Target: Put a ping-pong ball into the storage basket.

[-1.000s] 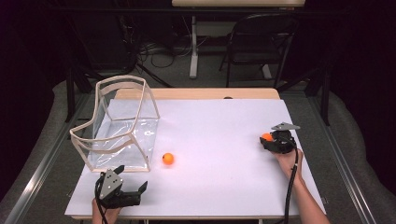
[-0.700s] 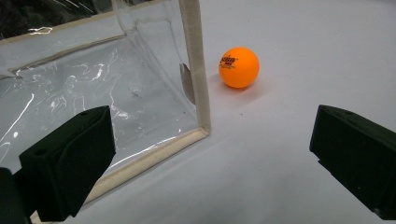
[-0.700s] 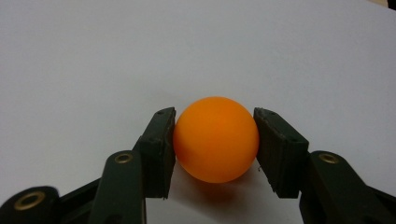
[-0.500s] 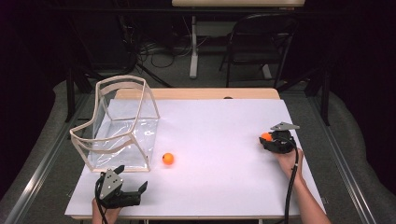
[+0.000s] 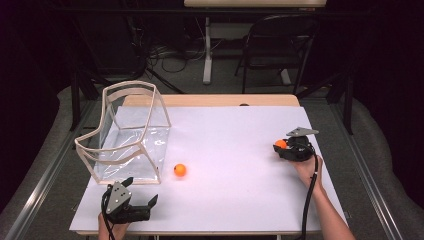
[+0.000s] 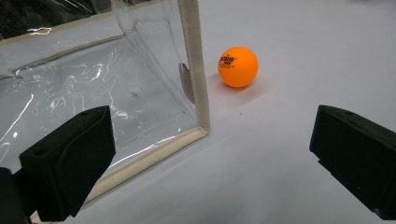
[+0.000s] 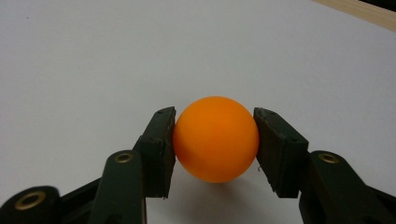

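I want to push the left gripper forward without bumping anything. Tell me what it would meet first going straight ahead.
Probably the clear bag's cloth-edged corner, which sits just ahead between the open left gripper's jaws. The loose orange ball lies farther on, slightly to the right; depth is hard to judge.

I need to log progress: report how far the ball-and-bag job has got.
Nothing looks finished: the clear bag lies empty on its side. In hand: the right gripper is shut on one orange ball on the table. Left: a second ball lies just outside the bag, ahead of the open left gripper.
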{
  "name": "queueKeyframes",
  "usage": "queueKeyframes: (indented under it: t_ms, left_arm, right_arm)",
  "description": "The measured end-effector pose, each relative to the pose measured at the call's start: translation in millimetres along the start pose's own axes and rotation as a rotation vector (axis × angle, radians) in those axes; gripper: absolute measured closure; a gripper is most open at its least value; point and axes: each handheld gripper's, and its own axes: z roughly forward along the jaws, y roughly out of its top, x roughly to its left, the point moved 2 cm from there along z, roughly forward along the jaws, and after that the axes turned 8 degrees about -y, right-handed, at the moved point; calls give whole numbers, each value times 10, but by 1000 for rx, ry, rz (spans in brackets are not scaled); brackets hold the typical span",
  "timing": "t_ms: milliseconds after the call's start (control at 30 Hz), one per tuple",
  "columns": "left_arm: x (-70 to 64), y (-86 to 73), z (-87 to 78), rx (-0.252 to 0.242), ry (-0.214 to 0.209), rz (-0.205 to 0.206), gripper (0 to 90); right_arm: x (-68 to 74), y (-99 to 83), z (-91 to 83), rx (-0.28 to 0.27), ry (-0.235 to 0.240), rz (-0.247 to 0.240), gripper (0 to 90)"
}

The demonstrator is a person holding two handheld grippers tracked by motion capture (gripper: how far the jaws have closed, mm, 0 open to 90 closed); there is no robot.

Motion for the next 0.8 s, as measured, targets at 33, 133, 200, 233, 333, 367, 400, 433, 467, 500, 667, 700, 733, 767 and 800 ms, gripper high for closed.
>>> queueKeyframes:
  t_ms: [33, 133, 200, 233, 333, 367, 400, 433, 467, 500, 667, 700, 733, 767, 800]
  left_arm:
    - [1, 0, -2, 0, 1, 1, 1]
    - [1, -1, -8, 2, 3, 2, 1]
    - [4, -1, -13, 1, 2, 4, 1]
    - [3, -1, -15, -1, 3, 3, 1]
    - [4, -3, -19, -3, 9, 4, 1]
    - [4, -3, -19, -6, 9, 5, 1]
    - [5, -4, -20, -6, 9, 5, 1]
    - [6, -5, -23, -5, 10, 6, 1]
    - [6, -6, -23, -6, 11, 5, 1]
    - [6, -7, -24, -7, 12, 4, 1]
    - [7, -8, -37, -8, 15, 7, 1]
    - [6, -10, -39, -8, 16, 6, 1]
    - [5, -11, -40, -9, 15, 5, 1]
    - [5, -12, -42, -9, 16, 4, 1]
    - [4, -12, -45, -7, 17, 5, 1]
  right_arm:
    - [11, 13, -4, -2, 4, -5, 505]
    - [71, 68, -25, -12, 19, -14, 505]
    - [86, 79, -28, -15, 24, -17, 505]
    - [117, 100, -27, -18, 32, -28, 505]
    - [149, 121, -29, -15, 39, -33, 505]
    - [164, 132, -30, -17, 42, -36, 505]
    - [179, 144, -34, -16, 45, -40, 505]
    - [191, 157, -34, -19, 49, -47, 505]
    - [204, 170, -34, -24, 52, -50, 505]
    - [221, 182, -41, -21, 55, -49, 505]
    - [289, 240, -53, -31, 71, -67, 505]
    - [305, 249, -56, -31, 74, -68, 505]
    - [332, 268, -60, -34, 82, -79, 505]
    - [332, 268, -60, -34, 82, -79, 505]
    - [351, 278, -62, -35, 85, -79, 505]
